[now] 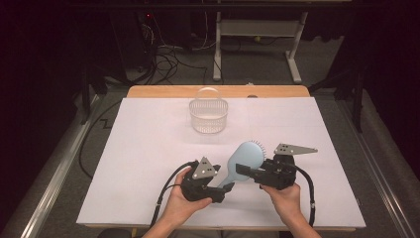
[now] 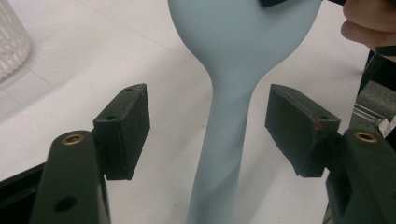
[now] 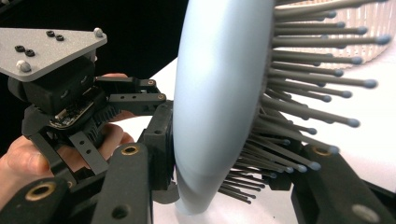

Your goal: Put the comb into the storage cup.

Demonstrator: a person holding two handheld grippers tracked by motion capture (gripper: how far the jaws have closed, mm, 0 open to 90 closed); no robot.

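Observation:
A light blue hairbrush (image 1: 249,154) with dark, ball-tipped bristles is held just above the white table. My right gripper (image 1: 243,170) is shut on its oval head (image 3: 215,93), one pad against the smooth back and the other jaw in among the bristles. The handle (image 2: 224,140) runs down between the pads of my left gripper (image 2: 208,93), which is open with a gap on each side. From above, the left gripper (image 1: 225,185) sits at the handle's end, facing the right gripper. The left gripper's body (image 3: 60,93) also appears in the right gripper view.
A clear ribbed plastic basket (image 1: 208,116) with a hoop handle stands at the far middle of the white table cover (image 1: 148,148); its wall (image 2: 9,42) appears in the left gripper view. Beyond the wooden far edge (image 1: 163,91) are floor cables and desk legs.

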